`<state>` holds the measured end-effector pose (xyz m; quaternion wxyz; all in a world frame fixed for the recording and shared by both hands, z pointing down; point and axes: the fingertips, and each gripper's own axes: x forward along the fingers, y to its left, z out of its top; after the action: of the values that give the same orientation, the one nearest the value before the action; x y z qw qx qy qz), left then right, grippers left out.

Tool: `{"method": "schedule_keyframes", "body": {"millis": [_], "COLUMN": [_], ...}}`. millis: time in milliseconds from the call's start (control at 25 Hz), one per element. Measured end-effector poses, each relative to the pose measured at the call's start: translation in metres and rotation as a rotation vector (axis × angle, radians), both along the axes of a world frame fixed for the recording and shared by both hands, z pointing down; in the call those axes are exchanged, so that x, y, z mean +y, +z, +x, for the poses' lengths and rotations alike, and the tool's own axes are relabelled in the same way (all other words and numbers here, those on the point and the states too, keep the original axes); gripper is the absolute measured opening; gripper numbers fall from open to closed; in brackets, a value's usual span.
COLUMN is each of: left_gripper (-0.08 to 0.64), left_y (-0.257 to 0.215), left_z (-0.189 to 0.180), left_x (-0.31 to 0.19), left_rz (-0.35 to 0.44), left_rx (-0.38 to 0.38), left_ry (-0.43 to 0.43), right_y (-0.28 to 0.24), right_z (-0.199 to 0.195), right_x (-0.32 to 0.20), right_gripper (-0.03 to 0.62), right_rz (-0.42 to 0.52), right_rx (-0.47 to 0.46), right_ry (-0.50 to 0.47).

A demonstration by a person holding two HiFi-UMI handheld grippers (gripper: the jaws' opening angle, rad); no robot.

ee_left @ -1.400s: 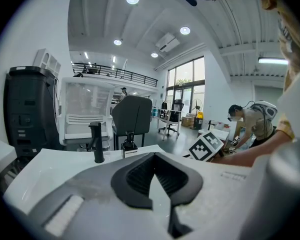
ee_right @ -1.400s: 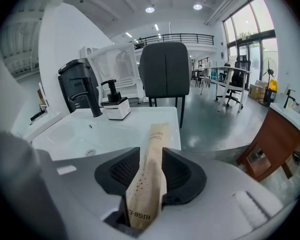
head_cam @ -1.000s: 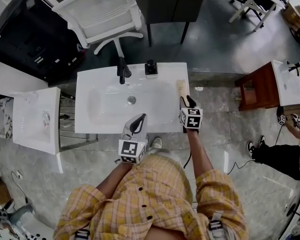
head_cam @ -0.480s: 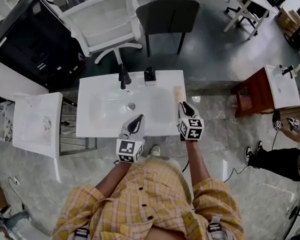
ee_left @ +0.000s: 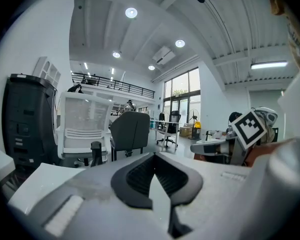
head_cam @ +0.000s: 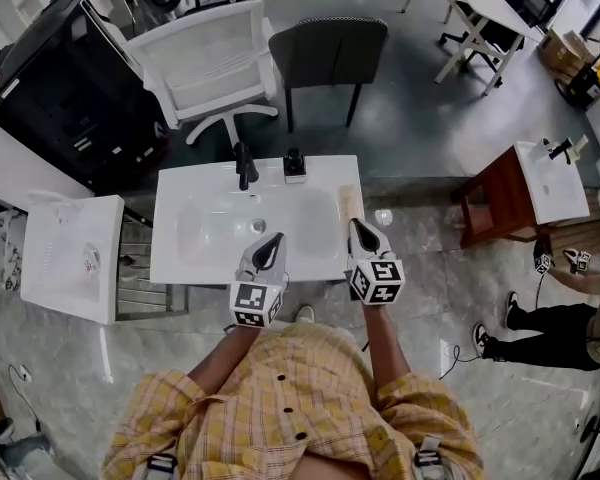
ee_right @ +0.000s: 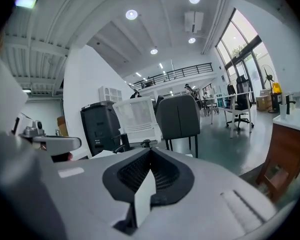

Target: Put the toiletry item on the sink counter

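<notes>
Hovering over the front rim of the white worktop (head_cam: 172,268), the left hand-held gripper (head_cam: 271,245), clenched and empty, poses little risk, whereas the right hand-held gripper (head_cam: 359,228), also clenched on nothing, could nudge the toiletry item (head_cam: 347,202), lying just ahead by the right edge, onto the floor; both forearms reach forward, jaws pointing away.
</notes>
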<state>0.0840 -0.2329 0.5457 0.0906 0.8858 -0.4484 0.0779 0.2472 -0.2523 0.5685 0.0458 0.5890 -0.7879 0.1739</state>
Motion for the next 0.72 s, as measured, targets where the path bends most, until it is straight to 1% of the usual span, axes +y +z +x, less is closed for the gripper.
{"method": "schedule_keyframes", "body": {"millis": [440,720], "left_gripper": [0.0,0.0], "left_y": [-0.018,-0.029], "left_z": [0.005,0.011], "left_x": [0.003,0.006], "left_rz": [0.044,0.066], "left_rx": [0.013,0.035], "left_ry": [0.034,0.044], "right_y": [-0.042,-0.057], "right_z": [-0.016,-0.017], "right_x": [0.023,0.037], "right_gripper": [0.002,0.0], "right_rz": [0.081,0.116], "right_rx": [-0.029,-0.022], "right_ry": [0.016,0.014]}}
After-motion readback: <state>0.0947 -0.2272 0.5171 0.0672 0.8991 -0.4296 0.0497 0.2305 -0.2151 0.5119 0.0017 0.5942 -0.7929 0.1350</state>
